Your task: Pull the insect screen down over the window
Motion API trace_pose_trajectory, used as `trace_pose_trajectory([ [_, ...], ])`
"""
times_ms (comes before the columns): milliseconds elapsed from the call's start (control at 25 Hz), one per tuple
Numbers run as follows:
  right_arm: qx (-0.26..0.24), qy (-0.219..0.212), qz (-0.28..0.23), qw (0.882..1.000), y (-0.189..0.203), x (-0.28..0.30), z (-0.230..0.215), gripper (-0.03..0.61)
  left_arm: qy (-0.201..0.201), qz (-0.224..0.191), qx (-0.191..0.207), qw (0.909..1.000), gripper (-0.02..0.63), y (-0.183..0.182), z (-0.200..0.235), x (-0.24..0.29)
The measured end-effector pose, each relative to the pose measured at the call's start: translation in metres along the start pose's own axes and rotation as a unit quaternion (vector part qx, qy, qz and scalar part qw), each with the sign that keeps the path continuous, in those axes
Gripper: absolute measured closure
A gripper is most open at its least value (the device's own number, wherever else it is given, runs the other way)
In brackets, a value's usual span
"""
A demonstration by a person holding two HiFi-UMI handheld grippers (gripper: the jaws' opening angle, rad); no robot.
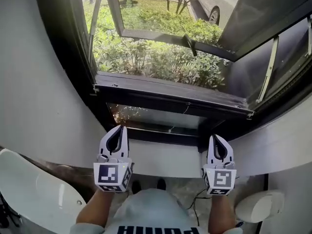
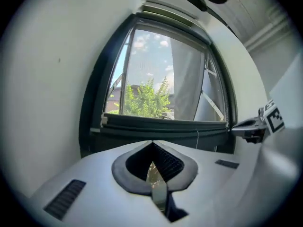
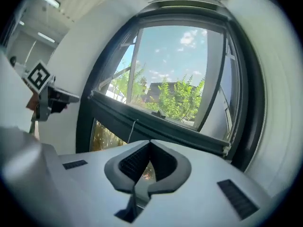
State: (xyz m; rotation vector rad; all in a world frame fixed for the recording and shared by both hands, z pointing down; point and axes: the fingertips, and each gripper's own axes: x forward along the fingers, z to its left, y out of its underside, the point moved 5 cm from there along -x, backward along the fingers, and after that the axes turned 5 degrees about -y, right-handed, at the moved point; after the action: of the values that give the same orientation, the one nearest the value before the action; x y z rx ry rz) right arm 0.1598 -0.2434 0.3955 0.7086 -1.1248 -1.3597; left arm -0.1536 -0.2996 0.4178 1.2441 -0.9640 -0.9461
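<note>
Below window (image 1: pixel 170 97), left gripper (image 1: pixel 117 129) and right gripper (image 1: pixel 217 138): jaws together, nothing between.

All 3 cams on window (image 1: pixel 170 97)

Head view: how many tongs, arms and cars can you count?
tongs: 2 (left tongs, right tongs)
arms: 2 (left arm, right arm)
car: 1
total: 5
</note>
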Motion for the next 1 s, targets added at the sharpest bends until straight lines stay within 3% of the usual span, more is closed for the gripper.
trace_pose_trajectory([
  [80, 0.061, -0.002, -0.014, 0.998, 0.000, -0.007, 0.014, 0.571, 0.008, 0.006, -0.016, 0.9998, 0.600, 0.009, -0.003, -0.011],
  [160, 0.116, -0.004, -0.027, 0.993, 0.002, -0.013, 0.023, 0.572, 0.021, 0.012, -0.007, 0.9997, 0.600, 0.016, -0.009, -0.020],
  [280, 0.153, -0.001, -0.033, 0.988, 0.009, -0.023, 0.033, 0.572, 0.038, 0.021, 0.018, 0.9989, 0.601, 0.023, -0.022, -0.030],
  [600, 0.142, 0.001, -0.048, 0.989, 0.014, -0.058, 0.052, 0.572, 0.048, 0.028, 0.048, 0.9973, 0.601, 0.038, -0.048, -0.067],
  [720, 0.123, -0.022, -0.051, 0.991, 0.017, -0.074, 0.060, 0.572, 0.033, 0.030, 0.037, 0.9983, 0.601, 0.039, -0.058, -0.085],
  [1000, 0.106, -0.089, -0.072, 0.988, 0.041, -0.130, 0.058, 0.572, -0.033, 0.016, 0.056, 0.9978, 0.601, 0.040, -0.110, -0.149],
])
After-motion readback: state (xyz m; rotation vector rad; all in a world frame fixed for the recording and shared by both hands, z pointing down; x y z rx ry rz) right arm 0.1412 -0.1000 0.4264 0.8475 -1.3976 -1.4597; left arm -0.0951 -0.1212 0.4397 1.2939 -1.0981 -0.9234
